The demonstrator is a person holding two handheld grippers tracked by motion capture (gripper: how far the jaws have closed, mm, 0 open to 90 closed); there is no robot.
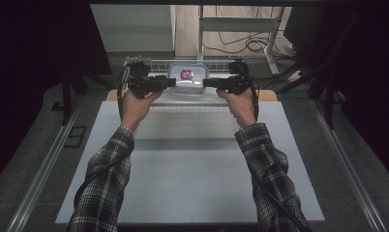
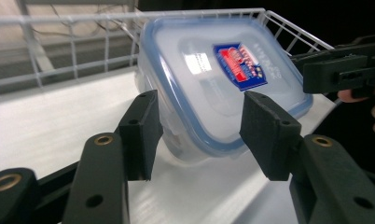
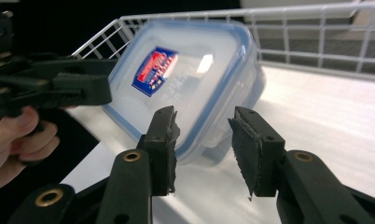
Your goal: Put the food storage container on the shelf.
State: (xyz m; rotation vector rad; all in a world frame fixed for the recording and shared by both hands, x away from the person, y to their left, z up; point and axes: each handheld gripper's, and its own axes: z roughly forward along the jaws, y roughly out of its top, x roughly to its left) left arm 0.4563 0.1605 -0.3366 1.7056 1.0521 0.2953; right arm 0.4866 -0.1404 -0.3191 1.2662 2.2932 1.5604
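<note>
Left tool (image 2: pixel 197 135) and right tool (image 3: pixel 202 147) face each other across a clear plastic container (image 1: pixel 187 79) with a blue-rimmed lid, which sits at the far edge of the worktop (image 1: pixel 192 164) in front of a white wire rack (image 2: pixel 73 56).

In the left tool's own view its jaws stand apart on either side of the container's near corner; whether the pads touch the plastic cannot be told, since the corner hides the contact. The right tool's jaws likewise stand apart before the container's near side latch, with a gap visible around it, gripping nothing.

From above, both tool tips blur into the container's ends, and the container's base is hidden. The red-and-blue label (image 2: pixel 239 65) on the lid is too small to read. Both plaid sleeves (image 1: pixel 105 188) are cut off at the bottom edge.
</note>
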